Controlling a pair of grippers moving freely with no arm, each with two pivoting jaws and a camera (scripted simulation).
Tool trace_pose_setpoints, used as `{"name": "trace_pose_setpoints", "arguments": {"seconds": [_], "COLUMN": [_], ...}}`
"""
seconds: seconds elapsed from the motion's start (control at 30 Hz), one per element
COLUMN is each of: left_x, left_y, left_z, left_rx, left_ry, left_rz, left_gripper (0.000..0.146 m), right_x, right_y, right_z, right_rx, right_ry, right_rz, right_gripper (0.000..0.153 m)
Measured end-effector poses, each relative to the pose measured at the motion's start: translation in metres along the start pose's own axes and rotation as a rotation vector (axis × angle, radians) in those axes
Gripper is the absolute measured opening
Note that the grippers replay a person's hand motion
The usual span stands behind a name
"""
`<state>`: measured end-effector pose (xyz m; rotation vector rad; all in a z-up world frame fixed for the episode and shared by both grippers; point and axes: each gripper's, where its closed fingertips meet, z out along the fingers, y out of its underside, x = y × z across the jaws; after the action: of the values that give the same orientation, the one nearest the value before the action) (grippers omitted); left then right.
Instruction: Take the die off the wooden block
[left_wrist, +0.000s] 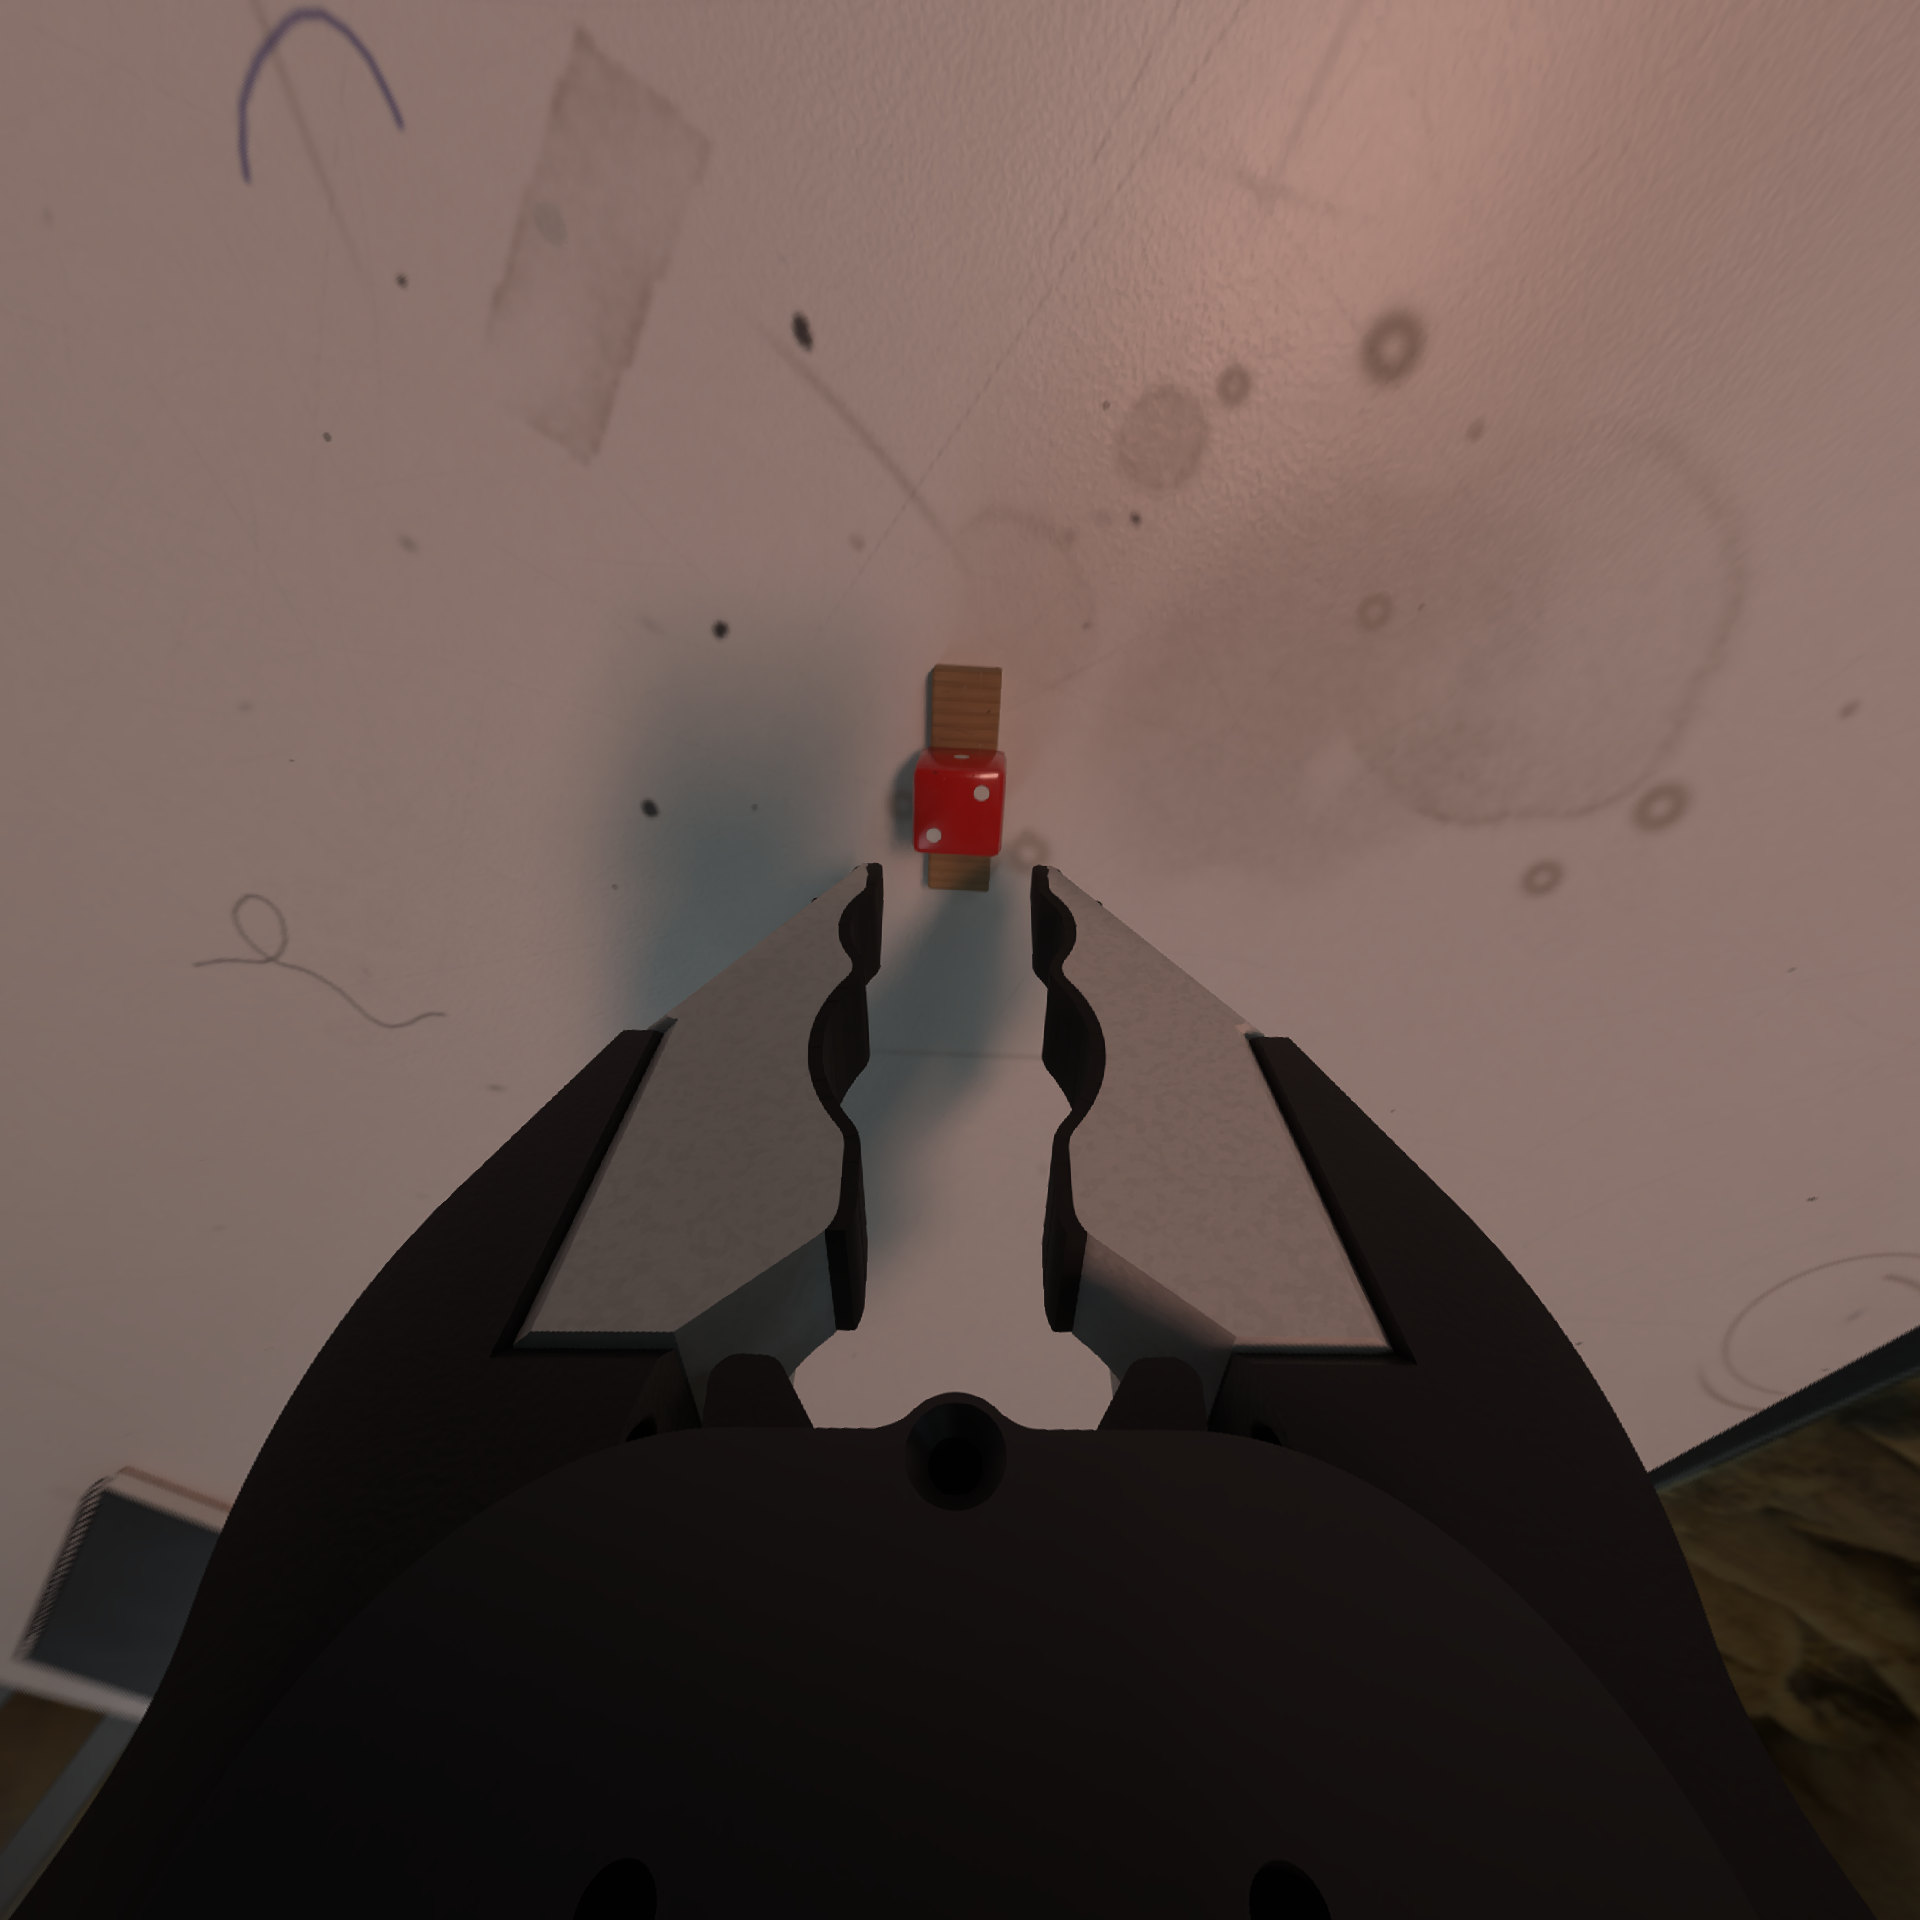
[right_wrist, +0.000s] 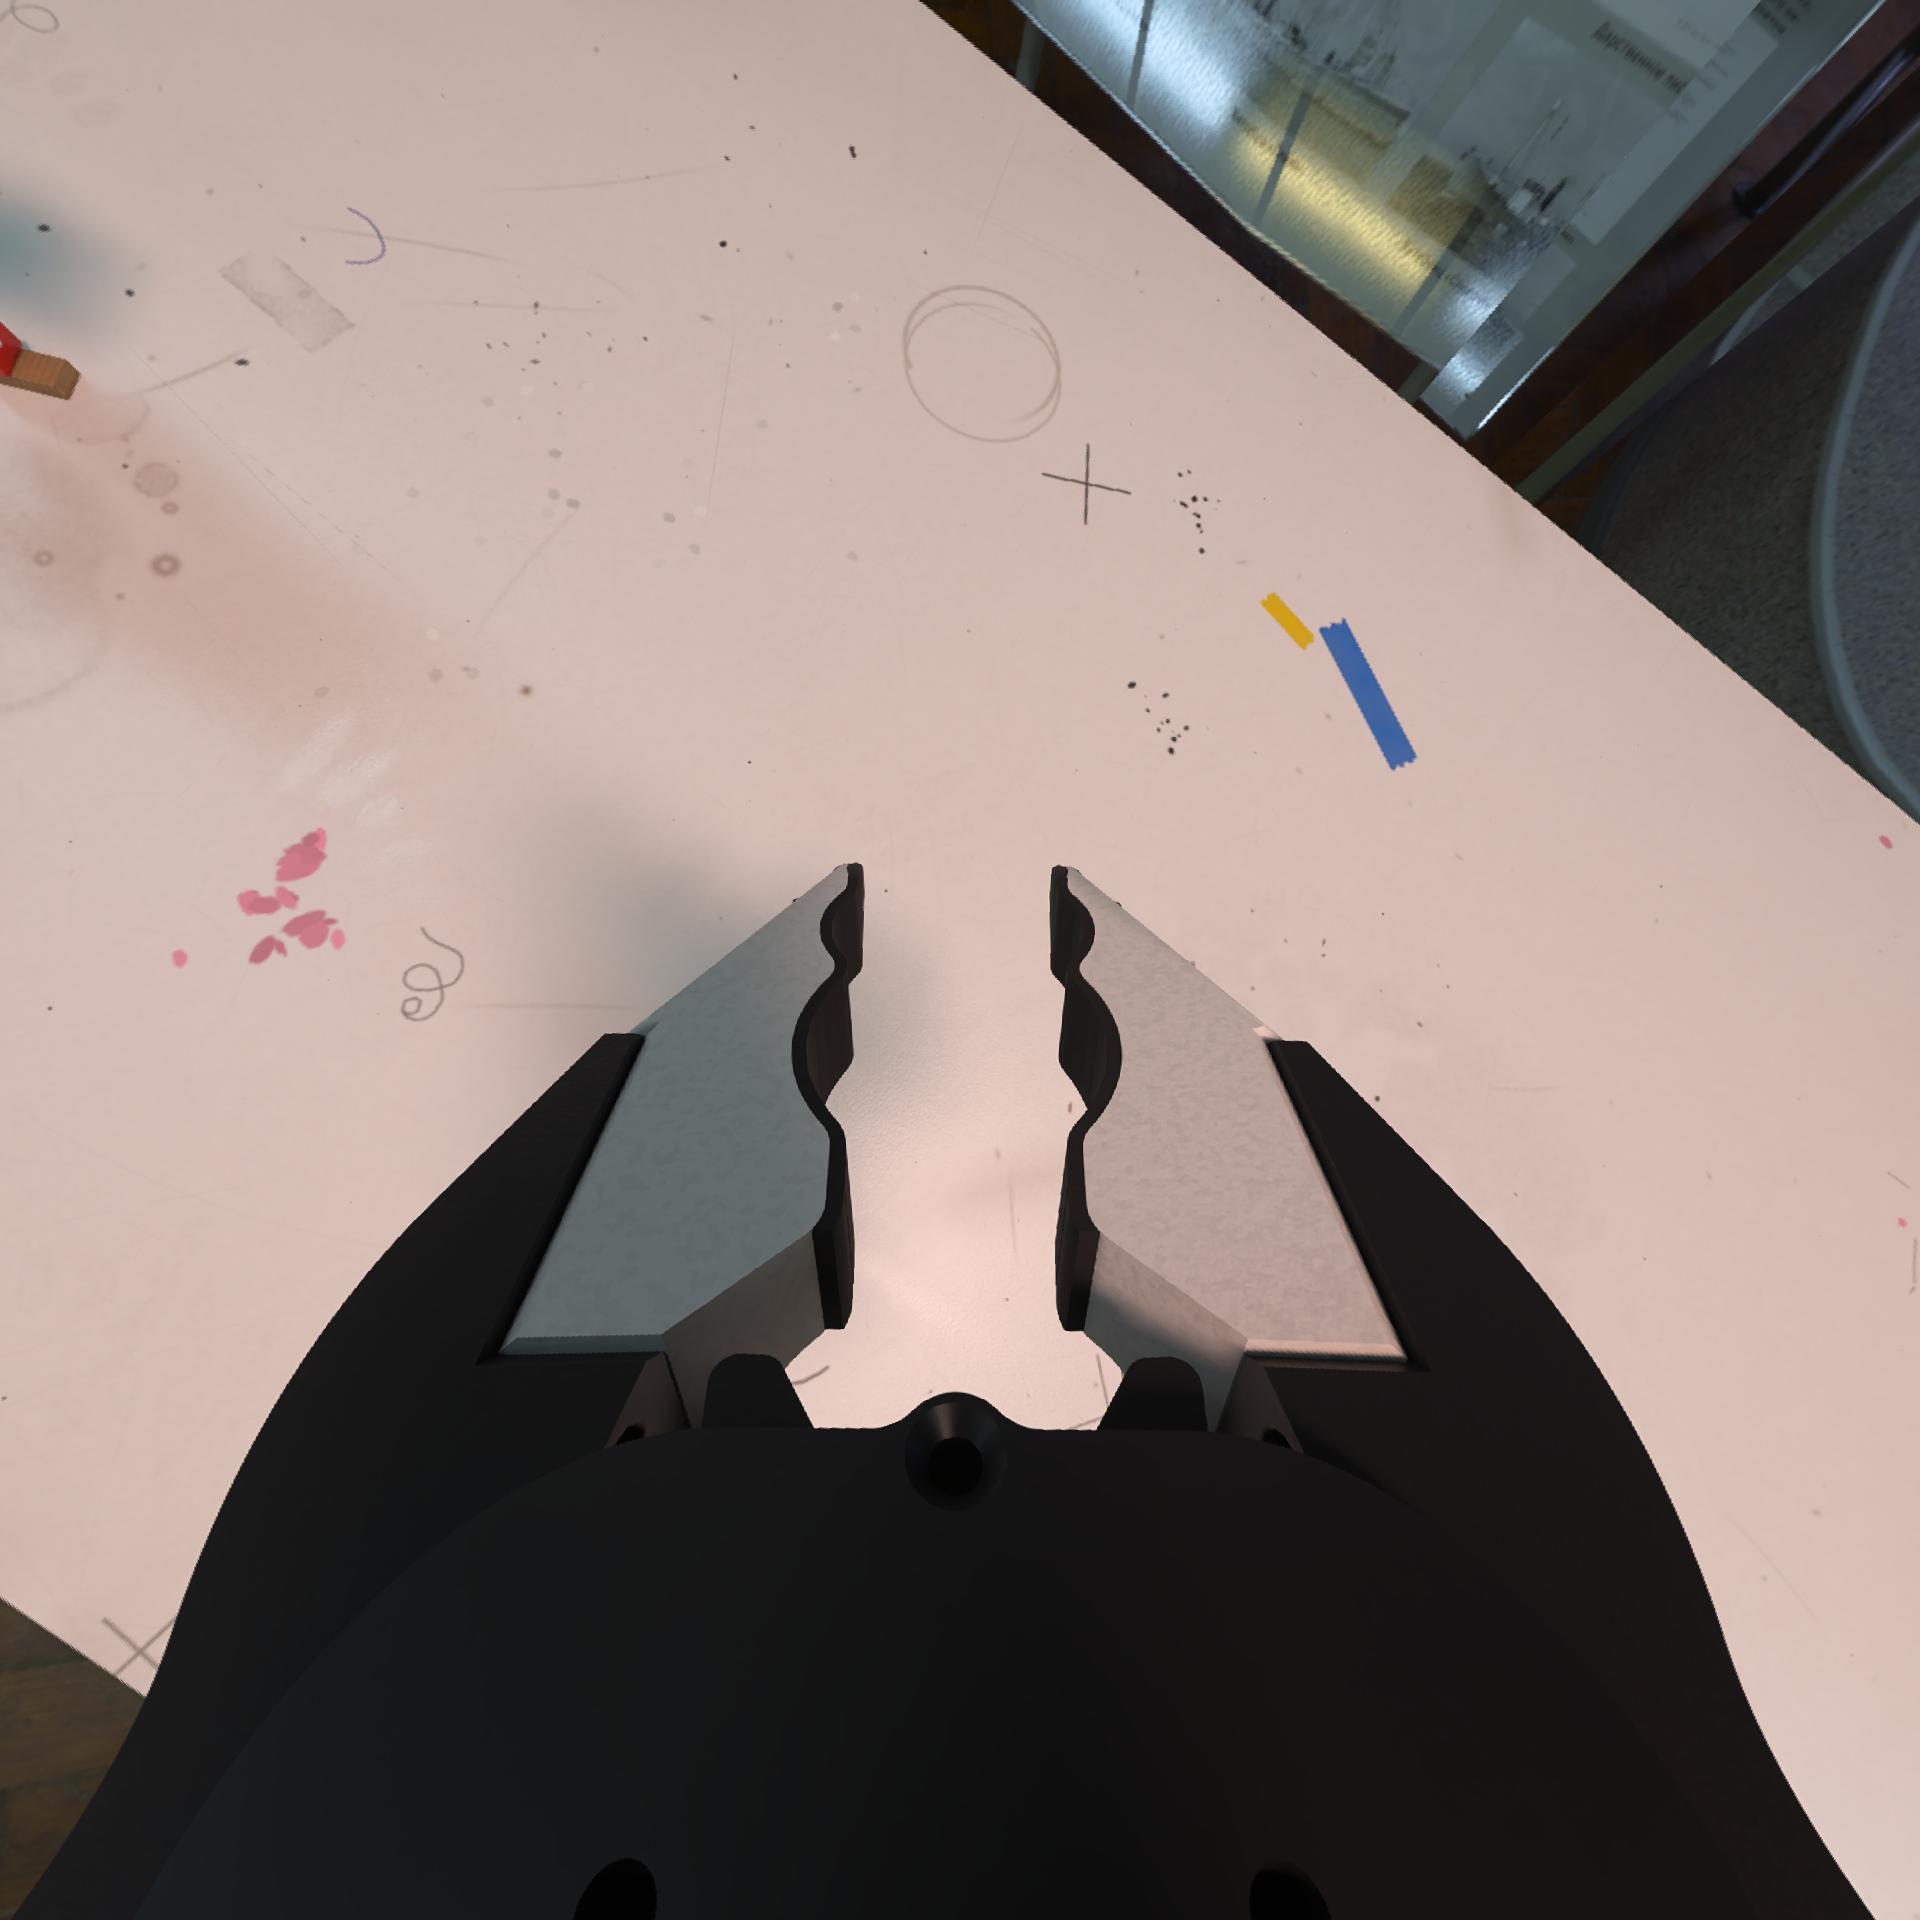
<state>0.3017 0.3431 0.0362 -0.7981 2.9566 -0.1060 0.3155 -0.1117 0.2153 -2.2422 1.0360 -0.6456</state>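
Small red die with white pips (left_wrist: 959, 817) sits atop narrow wooden block (left_wrist: 966, 707), on stained white bench (left_wrist: 1455, 312). Left tongs (left_wrist: 956, 883) spread, empty, tips just short of die. Right tongs (right_wrist: 954, 883) spread, empty, well apart over bare bench.

On my feeds both tools look identical. My left gripper (left_wrist: 956, 883) has a broad matte black body that forks into two black arms, each carrying a flat, speckled grey metal plate tapering to a point. The fingers' (left_wrist: 847, 1049) inner edges are black, wavy, scalloped pads. A round recessed screw hole sits at the base. My right gripper (right_wrist: 956, 883) matches it.
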Motion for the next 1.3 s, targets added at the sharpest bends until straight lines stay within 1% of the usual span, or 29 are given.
{"name": "trace_pose_setpoints", "arguments": {"seconds": [0.07, 0.2, 0.5, 0.57, 0.67, 0.73, 0.87, 0.93, 1.03, 1.3], "left_x": [0.001, -0.003, -0.003, -0.001, -0.001, -0.006, -0.020, -0.023, -0.026, -0.009], "left_y": [-0.002, -0.001, 0.000, -0.001, 0.001, 0.006, 0.013, 0.013, 0.010, -0.021], "left_z": [0.000, 0.002, 0.015, 0.017, 0.018, 0.017, 0.007, -0.005, -0.031, -0.082], "left_rx": [0.020, 0.011, -0.111, -0.115, -0.128, -0.155, -0.196, -0.200, -0.260, -0.377], "left_ry": [0.031, 0.015, 0.010, 0.028, 0.019, -0.034, -0.202, -0.280, -0.412, -0.614], "left_rz": [-0.026, -0.036, 0.012, 0.017, 0.027, 0.045, 0.078, 0.089, 0.123, 0.292], "left_gripper": [0.029, 0.029, 0.024, 0.021, 0.018, 0.018, 0.018, 0.018, 0.018, 0.018], "right_x": [0.000, -0.001, -0.003, -0.003, -0.002, -0.003, -0.002, -0.001, -0.001, -0.006], "right_y": [0.000, 0.000, 0.004, 0.004, 0.006, 0.005, 0.005, 0.004, 0.004, 0.006], "right_z": [0.001, 0.003, 0.007, 0.007, 0.007, 0.006, 0.006, 0.006, 0.008, 0.015], "right_rx": [-0.006, -0.016, -0.046, -0.047, -0.055, -0.050, -0.045, -0.045, -0.045, -0.076], "right_ry": [0.000, 0.004, 0.003, 0.001, 0.004, 0.001, 0.001, 0.002, 0.002, -0.001], "right_rz": [-0.004, -0.015, -0.033, -0.034, -0.041, -0.041, -0.043, -0.043, -0.042, -0.054], "right_gripper": [0.036, 0.036, 0.037, 0.037, 0.037, 0.037, 0.037, 0.037, 0.037, 0.037]}}
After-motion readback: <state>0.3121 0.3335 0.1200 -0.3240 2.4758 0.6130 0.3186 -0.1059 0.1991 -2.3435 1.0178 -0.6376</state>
